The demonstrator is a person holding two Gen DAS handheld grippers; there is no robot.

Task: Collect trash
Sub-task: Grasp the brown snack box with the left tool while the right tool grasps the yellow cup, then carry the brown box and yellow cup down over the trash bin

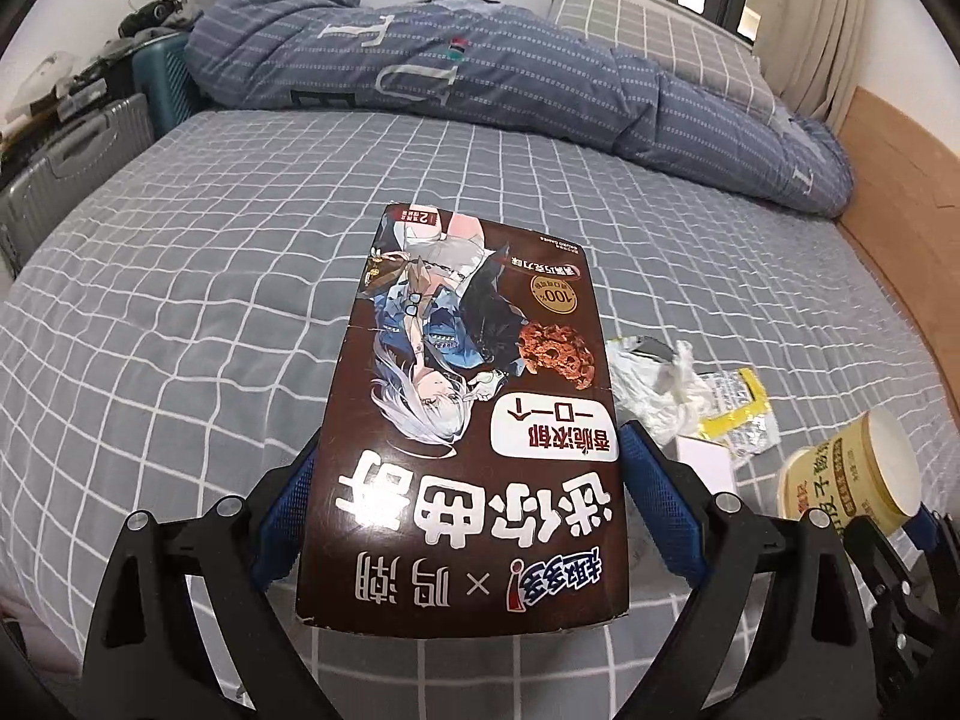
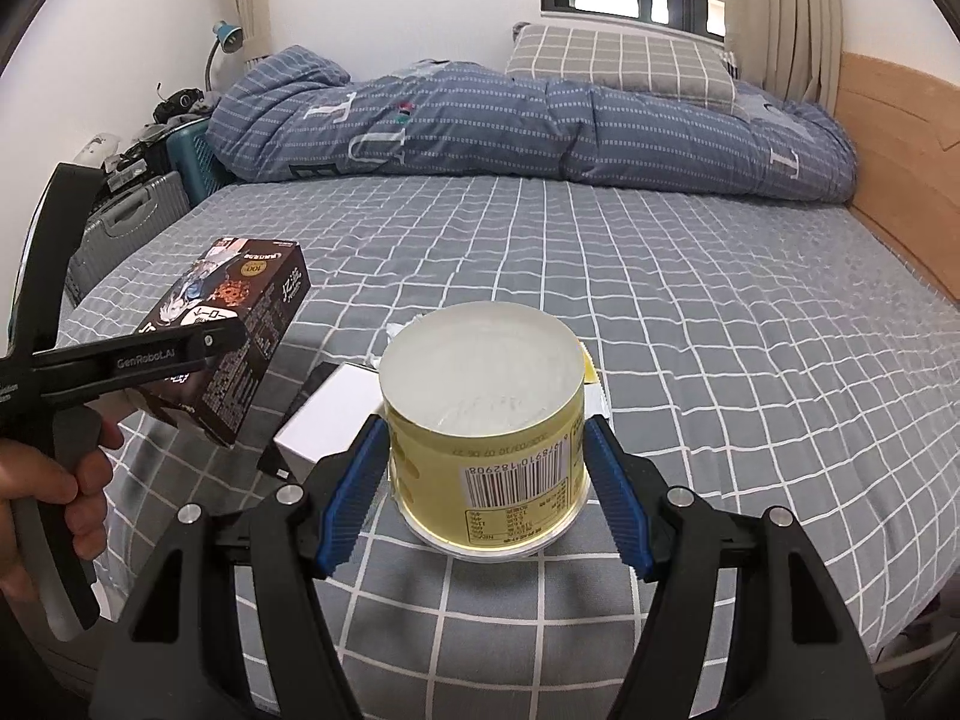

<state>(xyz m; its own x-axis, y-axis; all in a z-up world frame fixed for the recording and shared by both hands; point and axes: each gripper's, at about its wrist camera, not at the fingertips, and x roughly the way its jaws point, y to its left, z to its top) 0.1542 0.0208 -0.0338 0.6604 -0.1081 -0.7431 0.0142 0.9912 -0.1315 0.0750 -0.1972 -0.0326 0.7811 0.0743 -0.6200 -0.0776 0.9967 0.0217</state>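
Glossy brown cardboard cookie box (image 1: 468, 420), rectangular, clamped in left gripper (image 1: 465, 504) w/ blue ribbed pads, held above grid-check bedsheet (image 1: 180, 300). Round yellow paper cup (image 2: 486, 420), upside down, pinched by right gripper (image 2: 486, 498). Crinkled plastic wrappers (image 1: 660, 384) nearby on sheet.

The brown cookie box (image 1: 462, 426) was printed cardboard with a slight sheen. The yellow cup (image 2: 486, 420) looked like coated paper, its pale bottom smooth. Both grippers had matt black plastic frames, metal rivets and ribbed blue pads (image 2: 351, 501). The checked sheet (image 1: 180, 312) was soft matt cloth, the headboard (image 2: 900, 138) smooth wood, the crumpled wrapper (image 1: 657, 384) thin glossy plastic.
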